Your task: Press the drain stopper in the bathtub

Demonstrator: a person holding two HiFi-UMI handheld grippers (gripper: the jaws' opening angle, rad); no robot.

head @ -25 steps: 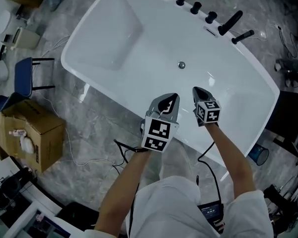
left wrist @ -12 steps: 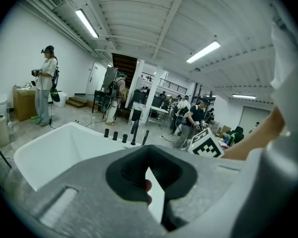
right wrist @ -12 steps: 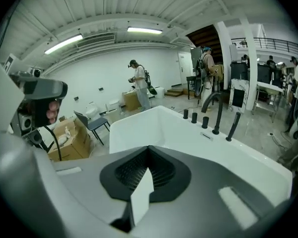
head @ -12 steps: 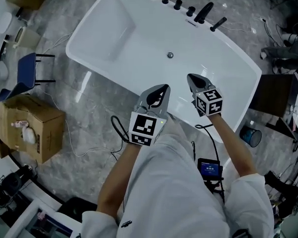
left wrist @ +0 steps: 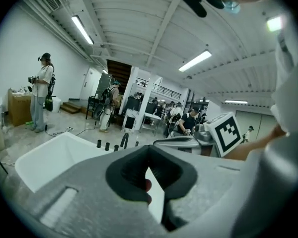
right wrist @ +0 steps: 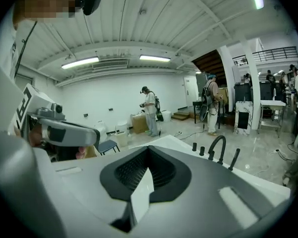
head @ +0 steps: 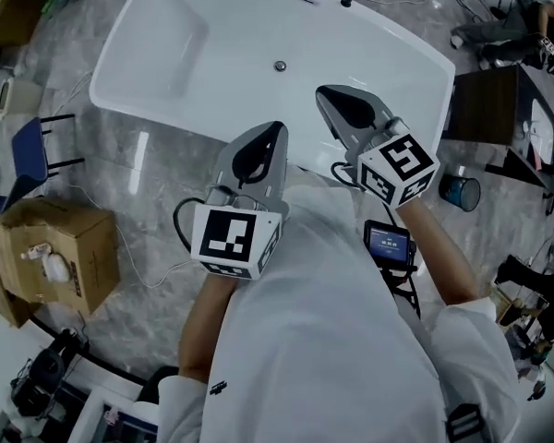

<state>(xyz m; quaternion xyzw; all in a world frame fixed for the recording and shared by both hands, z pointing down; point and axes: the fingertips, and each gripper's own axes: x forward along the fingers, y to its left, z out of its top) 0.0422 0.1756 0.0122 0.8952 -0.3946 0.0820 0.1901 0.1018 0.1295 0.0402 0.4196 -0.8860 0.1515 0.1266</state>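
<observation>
Left arm: you hold your left forearm up in front of your chest, on the near side of the bathtub (head: 379, 49), and the claw looks level across the room.
Left claw (head: 275, 132): the tips are closed together (left wrist: 149, 147) with nothing between them; in the head view the tip overlaps the bathtub's near rim.
Right claw (head: 325, 95): the tips are also pressed together (right wrist: 149, 148) and hold nothing; it sits just right of the left claw, its tip over the bathtub's near wall.
Right arm: your forearm is bent and raised, near the bathtub's right end.
Cardboard box (head: 69, 238): it stands on the floor well left of the bathtub, open, with a white item inside.
Bathtub: the drain stopper (head: 280, 65) sits on the bathtub's floor near the far wall, well apart from both claws.
</observation>
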